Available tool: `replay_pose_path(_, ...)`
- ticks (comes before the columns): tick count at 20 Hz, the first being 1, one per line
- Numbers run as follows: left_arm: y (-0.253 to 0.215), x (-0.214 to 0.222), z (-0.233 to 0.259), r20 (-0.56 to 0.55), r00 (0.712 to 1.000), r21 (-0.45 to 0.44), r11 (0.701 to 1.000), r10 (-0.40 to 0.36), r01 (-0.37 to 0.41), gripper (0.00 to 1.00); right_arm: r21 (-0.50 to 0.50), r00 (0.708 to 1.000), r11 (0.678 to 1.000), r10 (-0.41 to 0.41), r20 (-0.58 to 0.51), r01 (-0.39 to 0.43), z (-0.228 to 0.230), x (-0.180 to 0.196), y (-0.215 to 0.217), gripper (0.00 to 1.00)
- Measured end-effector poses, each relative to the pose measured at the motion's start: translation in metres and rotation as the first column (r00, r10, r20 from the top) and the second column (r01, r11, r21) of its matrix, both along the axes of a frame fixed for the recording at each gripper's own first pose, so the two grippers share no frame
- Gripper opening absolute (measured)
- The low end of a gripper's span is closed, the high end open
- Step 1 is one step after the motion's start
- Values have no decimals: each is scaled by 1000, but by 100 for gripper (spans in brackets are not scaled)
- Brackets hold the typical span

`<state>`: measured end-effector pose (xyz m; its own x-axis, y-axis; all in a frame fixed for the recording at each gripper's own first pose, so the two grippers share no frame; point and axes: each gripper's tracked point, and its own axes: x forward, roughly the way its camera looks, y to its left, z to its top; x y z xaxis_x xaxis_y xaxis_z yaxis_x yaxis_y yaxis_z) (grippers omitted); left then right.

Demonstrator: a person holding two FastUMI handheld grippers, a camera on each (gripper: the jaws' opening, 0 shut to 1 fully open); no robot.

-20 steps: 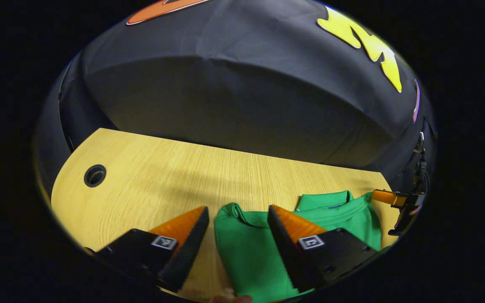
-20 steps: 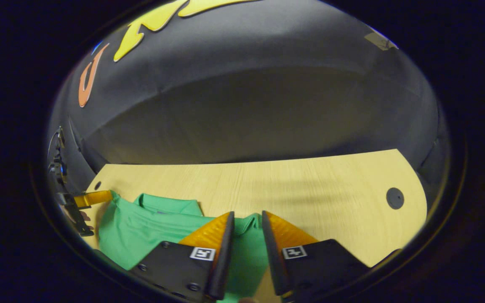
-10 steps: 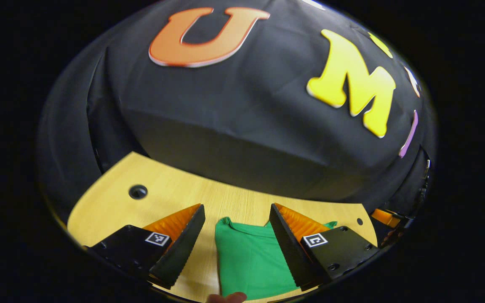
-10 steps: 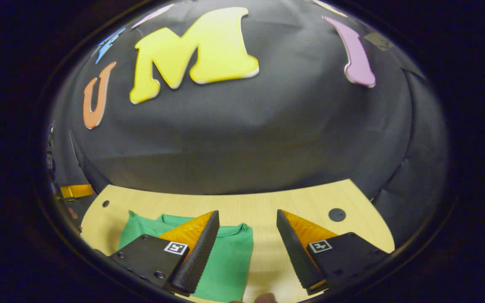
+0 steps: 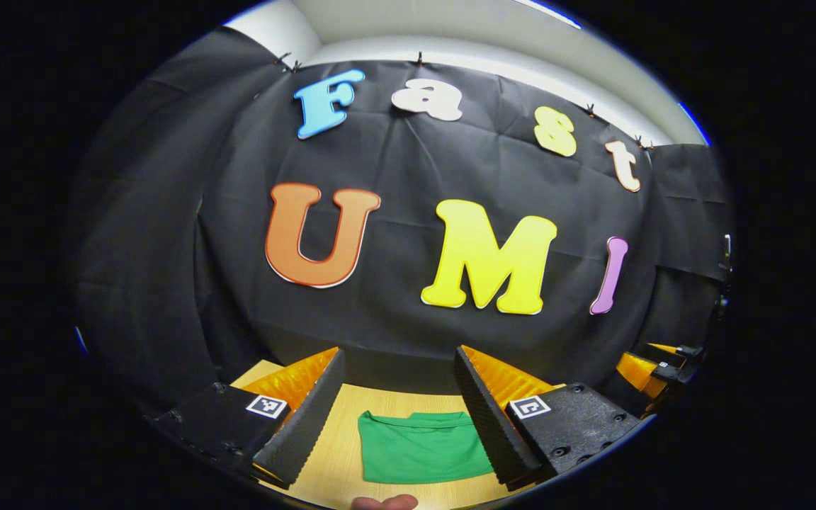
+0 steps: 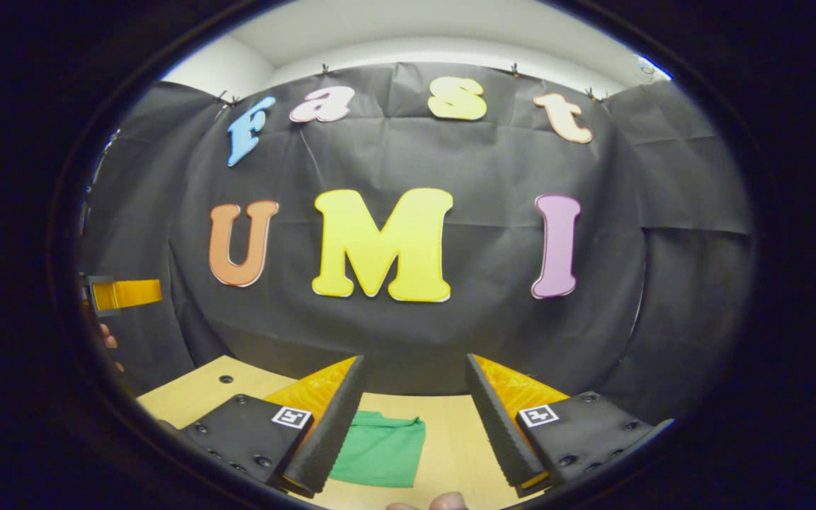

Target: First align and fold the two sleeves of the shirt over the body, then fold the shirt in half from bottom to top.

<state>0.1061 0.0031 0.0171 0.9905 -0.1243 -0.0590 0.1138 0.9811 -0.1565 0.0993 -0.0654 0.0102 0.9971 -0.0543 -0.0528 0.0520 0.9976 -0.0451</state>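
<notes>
Bench (image 5: 341, 460) is pale wood with a fine straight grain, with a small dark round hole (image 6: 226, 379) near its far left corner in the right gripper view, and behind it hangs wrinkly black cloth (image 5: 408, 170) pinned along the top, a strip of plain white wall (image 6: 408, 35) above that. The green shirt (image 5: 422, 448) lies flat on the bench as a tidy folded rectangle, soft knit look, collar edge along its far side; in the right gripper view it's there too (image 6: 380, 450), partly behind the left finger. Compared with a second ago both cameras have pulled way up and back, so the shirt looks much smaller and the sleeves and collar spread are gone from view. Left gripper (image 5: 397, 418) has its jaws spread wide with nothing between them, ribbed faces showing. Right gripper (image 6: 411, 425) is the same, jaws apart and empty, well above the shirt. A fingertip (image 5: 383, 501) pokes in at the bottom edge.
</notes>
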Motion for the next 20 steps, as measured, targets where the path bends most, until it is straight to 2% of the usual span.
replay_pose_path(1,1,-17,3,13,1000,16,1000,15,-15,98,-5,1000,1000,-3,6,3,1,-17,3,83)
replay_pose_path(2,2,-32,7,21,999,22,999,28,-29,93,-8,1000,1000,-9,13,9,1,-35,7,84)
replay_pose_path(3,0,-48,10,26,999,16,999,35,-35,98,-9,1000,1000,-15,21,15,1,-52,12,84)
replay_pose_path(5,0,-70,8,29,998,14,998,54,-54,100,-25,999,999,-23,41,24,0,-77,15,84)
replay_pose_path(6,-2,-79,5,23,998,5,998,59,-59,98,-35,999,999,-21,43,23,0,-89,17,97)
replay_pose_path(7,-5,-87,4,17,998,1,998,61,-61,98,-43,999,999,-20,45,22,-3,-98,17,90)
replay_pose_path(11,-18,-104,1,19,999,11,999,39,-39,98,-27,1000,1000,-15,-1,15,-17,-108,18,90)
replay_pose_path(20,-33,-117,21,64,998,73,997,11,-16,100,-17,998,999,-37,51,38,-7,-118,15,91)
